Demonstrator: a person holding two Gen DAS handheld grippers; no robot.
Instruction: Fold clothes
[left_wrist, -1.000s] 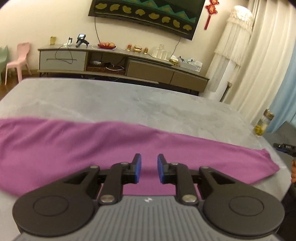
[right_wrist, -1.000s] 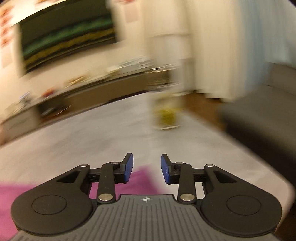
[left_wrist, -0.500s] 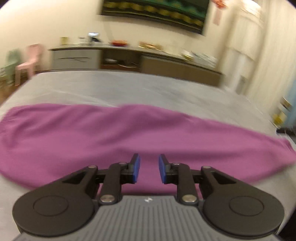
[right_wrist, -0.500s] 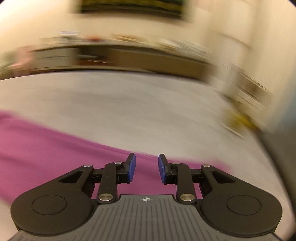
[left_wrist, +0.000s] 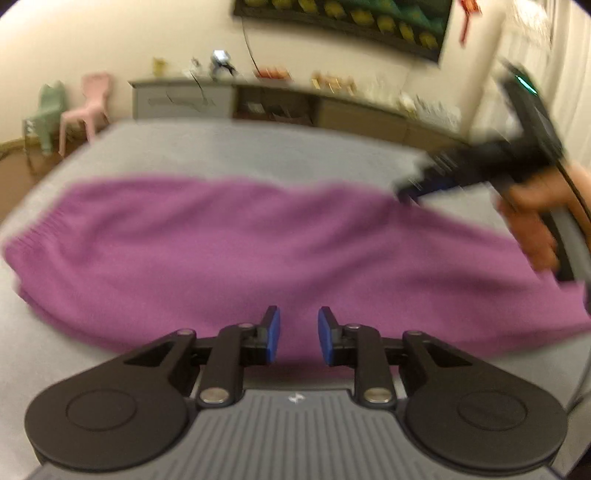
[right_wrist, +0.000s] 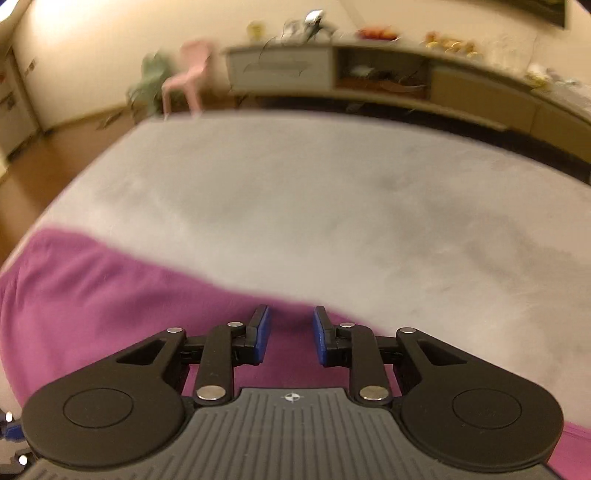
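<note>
Both grippers part-open, empty, over purple garment

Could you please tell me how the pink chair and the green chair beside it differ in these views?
The pink chair is pale pink; the green chair is pale green. In both views the green chair sits left of the pink chair. Both are small, blurred, and stand on the floor beyond the grey surface.

Matt purple knit garment on soft, napped grey cloth surface
</note>
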